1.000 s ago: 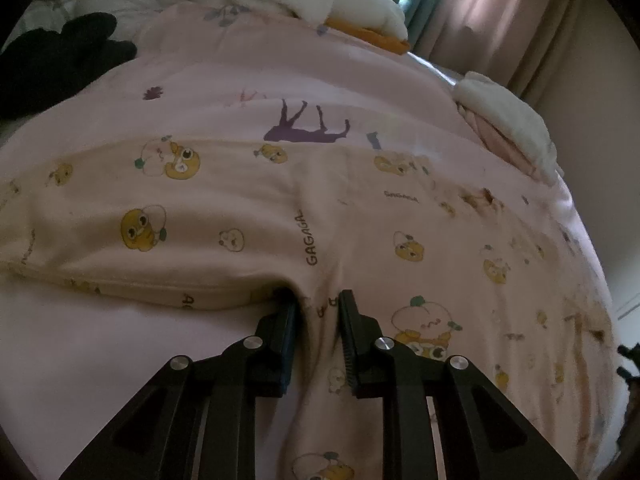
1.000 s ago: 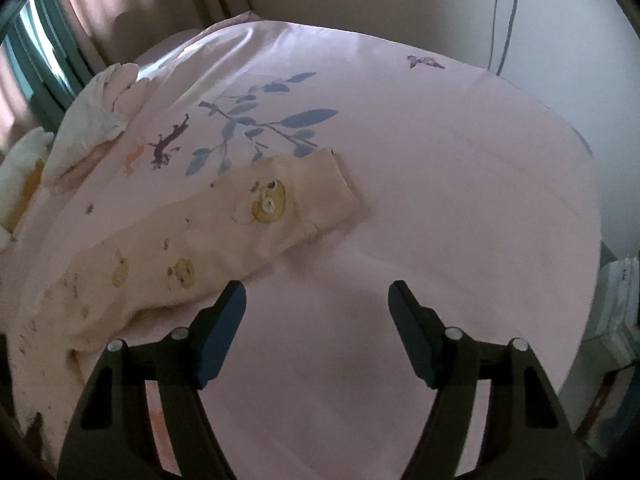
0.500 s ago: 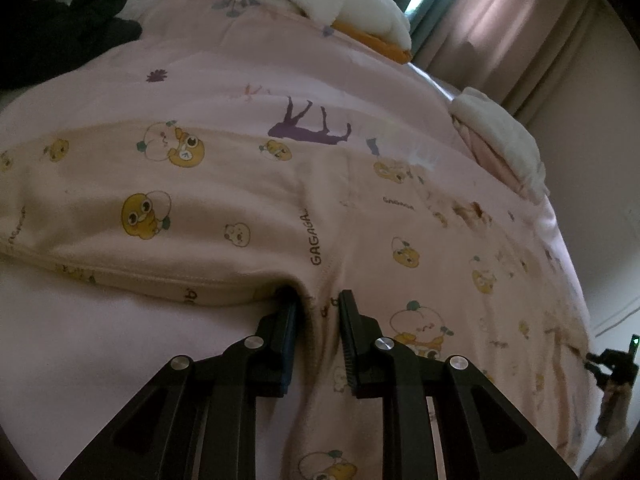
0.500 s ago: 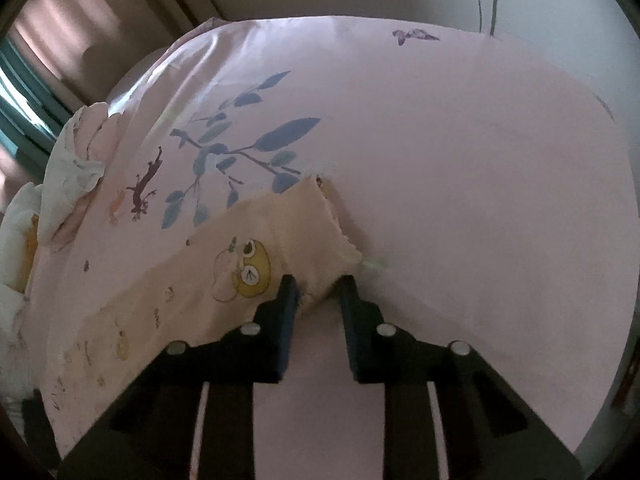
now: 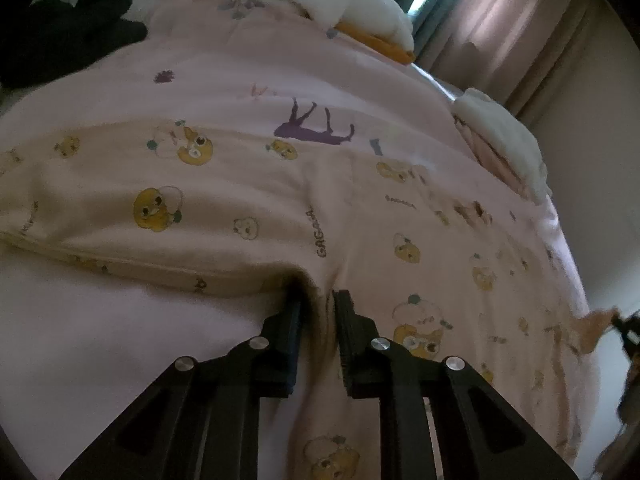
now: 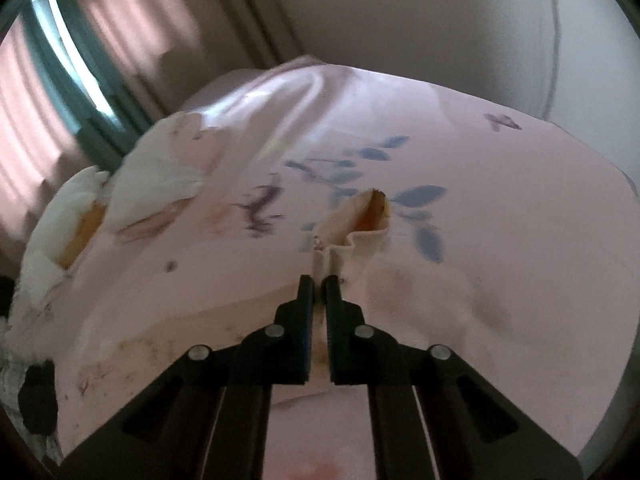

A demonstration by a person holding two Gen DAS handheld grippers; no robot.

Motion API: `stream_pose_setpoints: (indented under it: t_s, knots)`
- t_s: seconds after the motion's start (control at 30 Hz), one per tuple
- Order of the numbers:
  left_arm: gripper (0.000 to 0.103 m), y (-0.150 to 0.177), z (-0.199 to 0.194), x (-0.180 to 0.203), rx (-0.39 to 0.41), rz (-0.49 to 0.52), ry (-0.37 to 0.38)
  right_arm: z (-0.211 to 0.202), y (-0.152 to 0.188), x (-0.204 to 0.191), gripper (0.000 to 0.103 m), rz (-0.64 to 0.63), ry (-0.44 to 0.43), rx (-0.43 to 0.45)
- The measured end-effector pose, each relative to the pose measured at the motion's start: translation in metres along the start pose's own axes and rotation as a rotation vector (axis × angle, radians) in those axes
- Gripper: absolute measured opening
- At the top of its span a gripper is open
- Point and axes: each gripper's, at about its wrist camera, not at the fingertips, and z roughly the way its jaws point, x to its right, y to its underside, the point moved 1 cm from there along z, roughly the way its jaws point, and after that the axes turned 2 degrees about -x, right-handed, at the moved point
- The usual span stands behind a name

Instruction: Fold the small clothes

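Two grippers on one garment. Bed (image 5: 100,360) with pink sheet fills both views. Pants (image 5: 248,208), cream with cartoon print, lie spread flat across it. My read: thin knit, light, limp, sags between holds, not slippery or fragile; best taken at cuff hems, waistband, crotch seam. Left gripper (image 5: 318,300) nearly closed, pinching fabric at crotch. Right gripper (image 6: 319,282) has just been closing, now clamped on leg cuff (image 6: 360,220), cuff raised clear of sheet, mouth gaping. Next I'd carry cuff over toward other leg.
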Motion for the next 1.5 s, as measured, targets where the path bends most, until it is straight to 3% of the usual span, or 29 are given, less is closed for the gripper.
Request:
stream_pose_setpoints:
  t_s: [0.47,0.8,1.0,1.33,1.5]
  knots:
    - [0.011,0.005,-0.009,-0.004,-0.012,-0.006,0.023,0.007,0.070,-0.179,0.005,-0.201,-0.234,-0.101]
    - [0.008,0.012,-0.015,-0.023,-0.034,-0.079,0.112,0.029,0.164,-0.309,0.005,-0.355,-0.355,-0.267]
    - [0.008,0.016,-0.019,-0.017,-0.027,-0.027,0.085,0.044,0.208,-0.344,0.005,-0.375,-0.382,-0.367]
    - [0.008,0.022,-0.024,-0.033,-0.055,-0.072,0.162,0.046,0.242,-0.375,0.005,-0.394,-0.433,-0.404]
    - [0.008,0.024,-0.028,-0.027,-0.044,-0.037,0.130,0.052,0.269,-0.394,0.006,-0.446,-0.457,-0.452]
